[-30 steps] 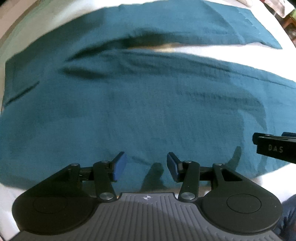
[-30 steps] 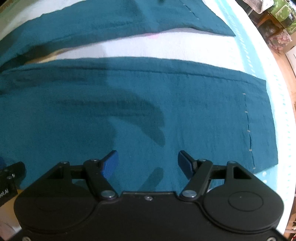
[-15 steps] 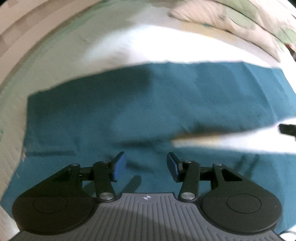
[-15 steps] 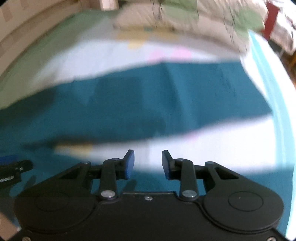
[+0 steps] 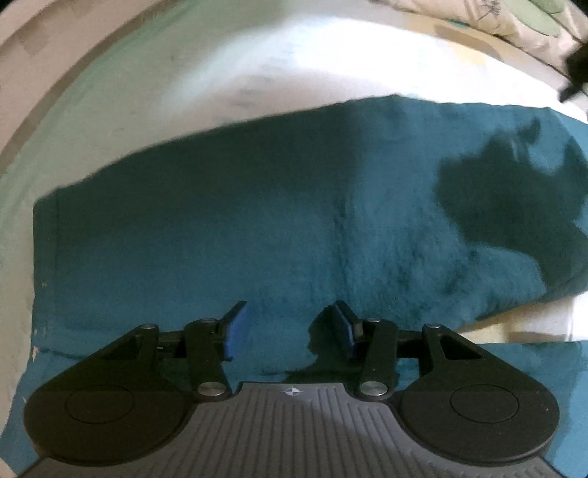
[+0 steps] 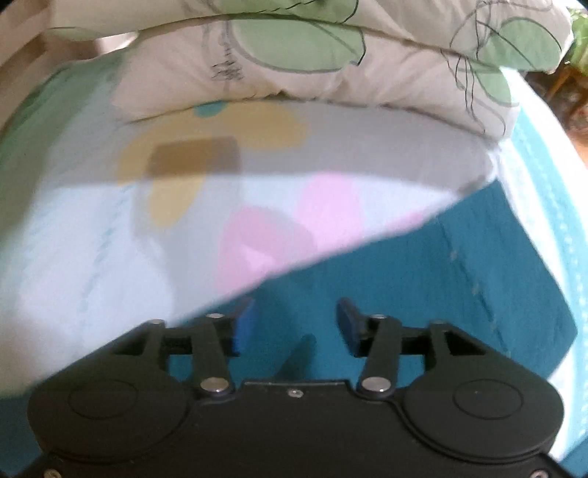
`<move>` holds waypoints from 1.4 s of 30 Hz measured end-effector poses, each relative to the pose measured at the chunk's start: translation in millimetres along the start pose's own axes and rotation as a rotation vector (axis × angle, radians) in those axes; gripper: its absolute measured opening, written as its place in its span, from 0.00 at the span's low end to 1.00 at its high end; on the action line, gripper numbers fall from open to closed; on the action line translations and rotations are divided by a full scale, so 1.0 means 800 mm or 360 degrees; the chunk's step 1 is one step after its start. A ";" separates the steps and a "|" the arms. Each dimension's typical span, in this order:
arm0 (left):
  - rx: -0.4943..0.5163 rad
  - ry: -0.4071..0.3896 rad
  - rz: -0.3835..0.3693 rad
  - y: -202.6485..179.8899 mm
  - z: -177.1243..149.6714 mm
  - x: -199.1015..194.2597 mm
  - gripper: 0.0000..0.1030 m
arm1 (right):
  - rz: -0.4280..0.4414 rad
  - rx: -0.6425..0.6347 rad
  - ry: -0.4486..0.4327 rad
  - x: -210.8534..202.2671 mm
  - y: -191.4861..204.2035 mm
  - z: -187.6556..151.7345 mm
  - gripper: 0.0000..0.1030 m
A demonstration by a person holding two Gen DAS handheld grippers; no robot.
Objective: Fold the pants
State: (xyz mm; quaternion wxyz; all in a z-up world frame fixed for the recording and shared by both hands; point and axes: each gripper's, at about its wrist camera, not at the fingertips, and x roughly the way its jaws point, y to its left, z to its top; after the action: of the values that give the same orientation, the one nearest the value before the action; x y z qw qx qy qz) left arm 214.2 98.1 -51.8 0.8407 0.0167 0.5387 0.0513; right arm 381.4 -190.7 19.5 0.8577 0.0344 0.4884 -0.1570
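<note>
1. Teal pants (image 5: pixel 257 239) lie flat on the patterned bedsheet (image 6: pixel 92 239); frame edges cut them off.
2. Left gripper (image 5: pixel 290 331) hovers above them, jaws apart, empty.
3. Right gripper (image 6: pixel 296 325), blurred, jaws just reopening, holds nothing.

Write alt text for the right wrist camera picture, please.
The right gripper, jaws open and empty, hangs over the edge of teal pants spread on a pastel-patterned bedsheet. A leaf-print pillow lies beyond.

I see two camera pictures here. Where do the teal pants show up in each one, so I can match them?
Left wrist view: the teal pants fill the middle band, beyond the left gripper.
Right wrist view: the teal pants fill the lower right, under the right gripper.
Shared landmark: the flowered pillow at the top.
</note>
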 end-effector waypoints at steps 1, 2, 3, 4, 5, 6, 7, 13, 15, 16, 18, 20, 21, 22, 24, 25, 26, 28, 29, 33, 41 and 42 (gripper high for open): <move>0.0012 -0.0004 0.0003 0.000 0.000 0.000 0.46 | -0.0026 0.0016 -0.0003 0.005 0.004 0.005 0.57; 0.0006 -0.0006 0.0001 0.001 0.000 0.000 0.46 | -0.0047 0.0043 0.0002 0.014 0.006 0.012 0.57; -0.0008 -0.0006 -0.0004 0.002 0.000 0.001 0.47 | -0.0057 0.0077 0.0012 0.024 0.006 0.017 0.57; -0.0023 -0.0007 -0.0008 0.004 -0.001 0.001 0.47 | -0.0062 0.0100 0.0026 0.032 0.007 0.023 0.57; -0.0027 -0.0010 -0.0009 0.005 -0.002 0.001 0.47 | -0.0079 0.0121 0.0051 0.043 0.007 0.028 0.57; -0.0026 -0.0015 -0.0007 0.005 -0.002 0.001 0.47 | -0.0100 0.0131 0.0073 0.049 0.008 0.029 0.57; -0.0022 -0.0020 -0.0001 0.006 -0.003 0.001 0.47 | -0.0117 0.0137 0.0094 0.055 0.008 0.030 0.57; 0.0025 -0.0044 0.0038 -0.002 -0.023 -0.013 0.46 | -0.0118 0.0116 0.0205 0.066 0.004 0.021 0.14; 0.0008 -0.0050 0.0029 0.000 -0.024 -0.016 0.46 | -0.0101 0.0114 0.0192 0.055 0.001 0.018 0.10; -0.0009 -0.0057 0.0021 0.001 -0.024 -0.021 0.46 | -0.0091 0.0115 0.0177 0.048 0.000 0.016 0.10; -0.0038 -0.0077 0.0001 0.006 -0.023 -0.028 0.46 | -0.0059 0.0122 0.0130 0.025 -0.007 0.009 0.09; -0.0075 -0.0113 -0.0028 0.015 -0.023 -0.037 0.46 | -0.0019 0.0134 0.0080 -0.003 -0.017 -0.001 0.09; -0.0087 -0.0127 -0.0040 0.018 -0.023 -0.042 0.46 | 0.0006 0.0145 0.0057 -0.018 -0.024 -0.007 0.09; -0.0103 -0.0140 -0.0058 0.021 -0.023 -0.047 0.46 | 0.0031 0.0156 0.0042 -0.031 -0.031 -0.014 0.09; -0.0126 -0.0148 -0.0088 0.026 -0.023 -0.055 0.46 | 0.0084 0.0183 0.0022 -0.059 -0.050 -0.028 0.09; -0.0141 -0.0154 -0.0105 0.028 -0.023 -0.061 0.46 | 0.0105 0.0197 0.0016 -0.070 -0.059 -0.035 0.09; -0.0154 -0.0161 -0.0121 0.030 -0.024 -0.066 0.46 | 0.0125 0.0214 0.0014 -0.080 -0.068 -0.043 0.09; -0.0176 -0.0170 -0.0174 0.037 -0.023 -0.076 0.46 | 0.0143 0.0248 0.0053 -0.099 -0.084 -0.060 0.08; -0.0184 -0.0171 -0.0190 0.039 -0.022 -0.080 0.46 | 0.0150 0.0261 0.0054 -0.107 -0.092 -0.071 0.06; -0.0206 -0.0189 -0.0212 0.055 -0.012 -0.093 0.46 | 0.0145 0.0264 0.0060 -0.124 -0.110 -0.105 0.06; -0.0446 -0.0047 -0.0308 0.083 0.013 -0.067 0.46 | 0.0166 0.0303 0.0088 -0.112 -0.120 -0.133 0.06; -0.0482 -0.0027 -0.0320 0.086 0.012 -0.062 0.46 | 0.0167 0.0306 0.0085 -0.111 -0.120 -0.134 0.06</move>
State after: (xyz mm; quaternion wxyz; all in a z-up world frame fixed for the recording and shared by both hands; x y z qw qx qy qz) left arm 197.3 161.4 3.0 0.8391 -0.1635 0.5166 0.0472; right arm 221.3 -238.3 48.1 0.8441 0.1464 0.4913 -0.1570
